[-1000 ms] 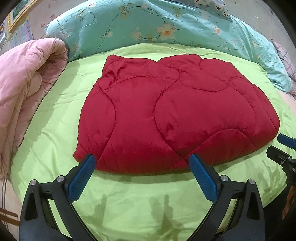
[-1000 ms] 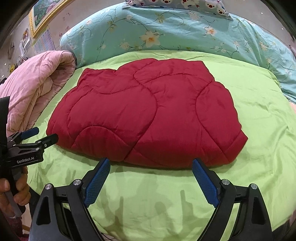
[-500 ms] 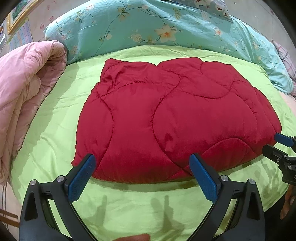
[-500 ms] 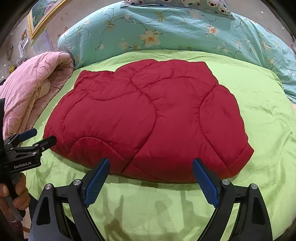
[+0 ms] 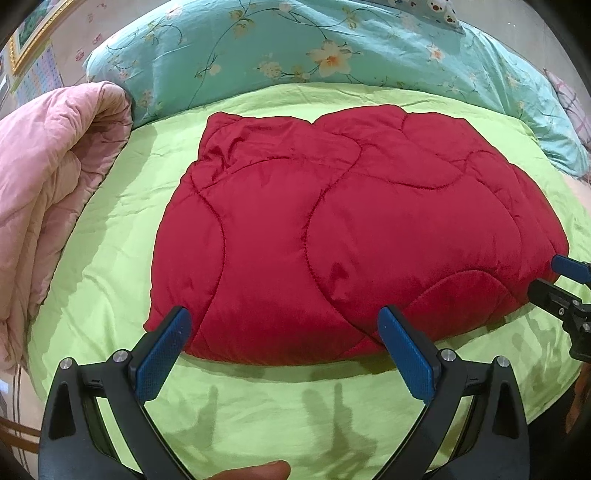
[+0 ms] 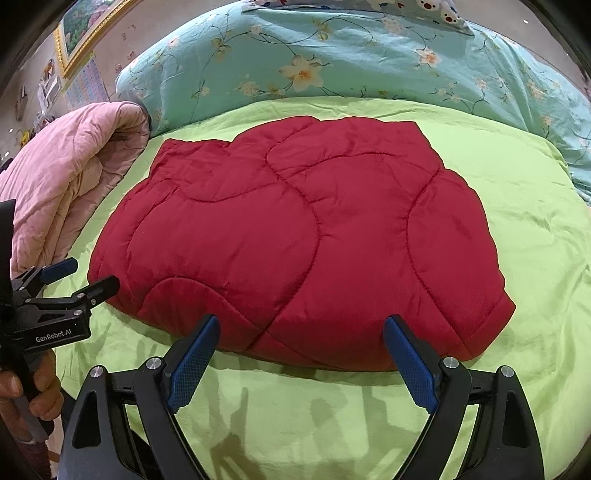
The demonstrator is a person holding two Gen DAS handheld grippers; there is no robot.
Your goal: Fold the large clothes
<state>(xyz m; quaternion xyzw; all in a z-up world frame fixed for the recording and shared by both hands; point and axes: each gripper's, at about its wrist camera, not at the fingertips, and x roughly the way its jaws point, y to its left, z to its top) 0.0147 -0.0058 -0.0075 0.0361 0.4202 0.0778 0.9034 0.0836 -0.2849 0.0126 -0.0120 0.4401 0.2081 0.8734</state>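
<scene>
A red quilted garment [image 5: 332, 229] lies folded flat on the green bed sheet [image 5: 258, 398]; it also shows in the right wrist view [image 6: 295, 236]. My left gripper [image 5: 282, 325] is open and empty, its blue pads just at the garment's near edge. My right gripper [image 6: 301, 328] is open and empty at the near edge too, further right. The left gripper shows at the left of the right wrist view [image 6: 79, 275], the right gripper at the right of the left wrist view [image 5: 554, 277].
A rolled pink quilt [image 5: 44, 192] lies along the bed's left side. A teal floral duvet [image 5: 332, 48] is piled at the back. The green sheet [image 6: 535, 240] lies bare to the garment's right. A framed picture [image 6: 85, 33] hangs on the wall.
Both grippers have moved forward toward the garment's near edge, which now sits between the pads. Both stay open. The garment has not moved.
</scene>
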